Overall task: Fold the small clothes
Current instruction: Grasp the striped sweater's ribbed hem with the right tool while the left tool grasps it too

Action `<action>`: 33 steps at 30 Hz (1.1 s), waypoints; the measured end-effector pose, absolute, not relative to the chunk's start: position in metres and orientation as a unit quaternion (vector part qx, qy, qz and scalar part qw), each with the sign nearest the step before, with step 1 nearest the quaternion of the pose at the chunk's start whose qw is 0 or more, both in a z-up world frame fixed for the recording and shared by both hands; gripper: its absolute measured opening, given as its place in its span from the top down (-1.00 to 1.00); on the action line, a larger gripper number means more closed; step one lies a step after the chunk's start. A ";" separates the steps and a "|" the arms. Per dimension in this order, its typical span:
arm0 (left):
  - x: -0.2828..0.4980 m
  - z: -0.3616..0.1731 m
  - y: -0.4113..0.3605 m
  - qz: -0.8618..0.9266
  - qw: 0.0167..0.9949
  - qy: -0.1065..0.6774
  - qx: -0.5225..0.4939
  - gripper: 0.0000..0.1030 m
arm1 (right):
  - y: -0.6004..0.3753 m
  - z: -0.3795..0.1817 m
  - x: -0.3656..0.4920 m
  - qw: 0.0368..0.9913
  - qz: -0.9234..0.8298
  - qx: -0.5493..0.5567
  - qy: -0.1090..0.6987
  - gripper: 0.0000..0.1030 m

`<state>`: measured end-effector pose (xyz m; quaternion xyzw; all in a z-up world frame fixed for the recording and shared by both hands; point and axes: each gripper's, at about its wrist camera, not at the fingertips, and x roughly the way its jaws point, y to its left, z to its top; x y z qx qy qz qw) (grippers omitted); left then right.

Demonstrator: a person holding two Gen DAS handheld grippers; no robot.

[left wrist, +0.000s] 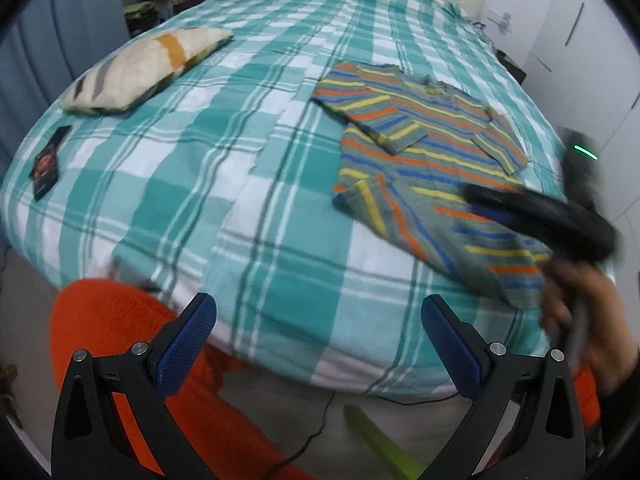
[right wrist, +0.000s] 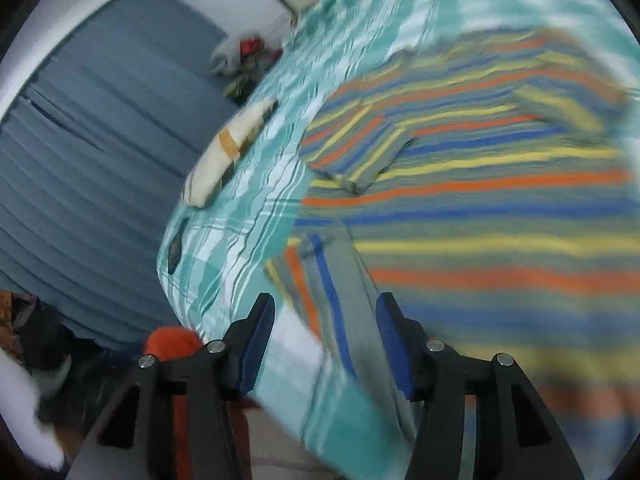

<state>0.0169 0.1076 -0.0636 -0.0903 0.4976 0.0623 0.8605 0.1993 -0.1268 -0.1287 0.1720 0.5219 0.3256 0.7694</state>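
Here striped sweater (left wrist: 424,160) lies on checked bedspread (left wrist: 224,184); left gripper (left wrist: 318,340) spread, holding nothing; right gripper (right wrist: 325,344) spread over sweater's hem.

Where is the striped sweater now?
The striped sweater lies on the checked bedspread, right in the left wrist view, near the right gripper, across from the pillow.

No text, label, brand or number can be read on anything in either view.
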 end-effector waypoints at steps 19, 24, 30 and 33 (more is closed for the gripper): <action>0.079 -0.153 0.124 -0.004 0.829 0.551 -0.095 -0.97 | -0.249 -0.108 0.075 0.818 0.272 0.134 0.489 -0.03; 0.088 -0.186 0.112 -0.015 0.812 0.577 -0.088 -0.95 | -0.345 -0.119 0.104 0.842 0.124 0.159 0.500 -0.13; 0.092 -0.188 0.107 -0.034 0.809 0.576 -0.107 0.90 | -0.325 -0.179 0.118 0.797 0.210 0.130 0.551 0.79; 0.091 -0.181 0.114 -0.047 0.806 0.578 -0.120 0.97 | -0.325 -0.176 0.114 0.793 0.213 0.151 0.550 0.81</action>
